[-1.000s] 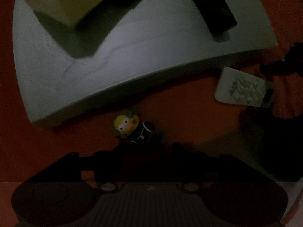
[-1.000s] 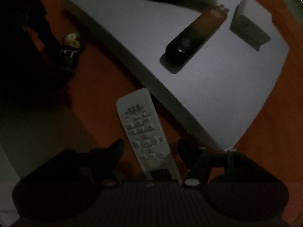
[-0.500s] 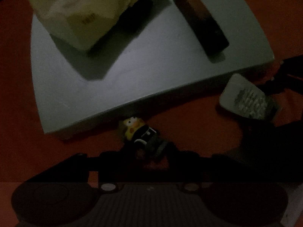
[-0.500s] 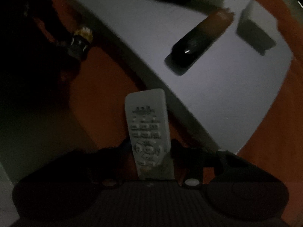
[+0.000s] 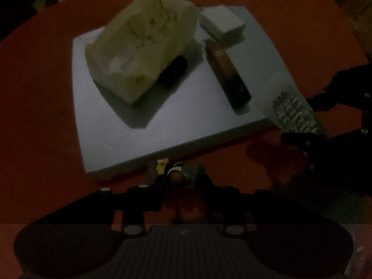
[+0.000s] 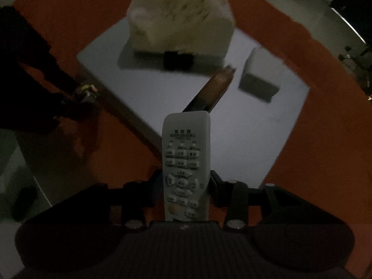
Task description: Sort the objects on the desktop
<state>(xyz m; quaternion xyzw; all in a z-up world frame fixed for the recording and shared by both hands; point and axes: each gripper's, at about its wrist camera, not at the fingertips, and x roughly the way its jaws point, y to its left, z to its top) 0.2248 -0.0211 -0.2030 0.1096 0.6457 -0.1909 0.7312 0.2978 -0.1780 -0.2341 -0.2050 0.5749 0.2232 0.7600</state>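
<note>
My left gripper [image 5: 181,181] is shut on a small toy figure [image 5: 173,171] with a yellow head and black body, held above the red cloth by the near edge of the grey tray [image 5: 111,134]. It also shows in the right wrist view [image 6: 86,91]. My right gripper [image 6: 184,181] is shut on a white remote control [image 6: 184,160], lifted over the tray's [image 6: 267,139] corner. The remote also shows in the left wrist view [image 5: 295,111].
On the tray lie a cream tissue pack [image 5: 139,51], a black and orange device [image 5: 230,74], a small white box [image 5: 223,23] and a dark item [image 5: 173,72] beside the pack. A red cloth [image 5: 39,116] covers the table around the tray.
Both grippers have closed and lifted: the left took the toy figure off the cloth, the right took the remote and raised it over the tray's corner. Both views pulled back.
</note>
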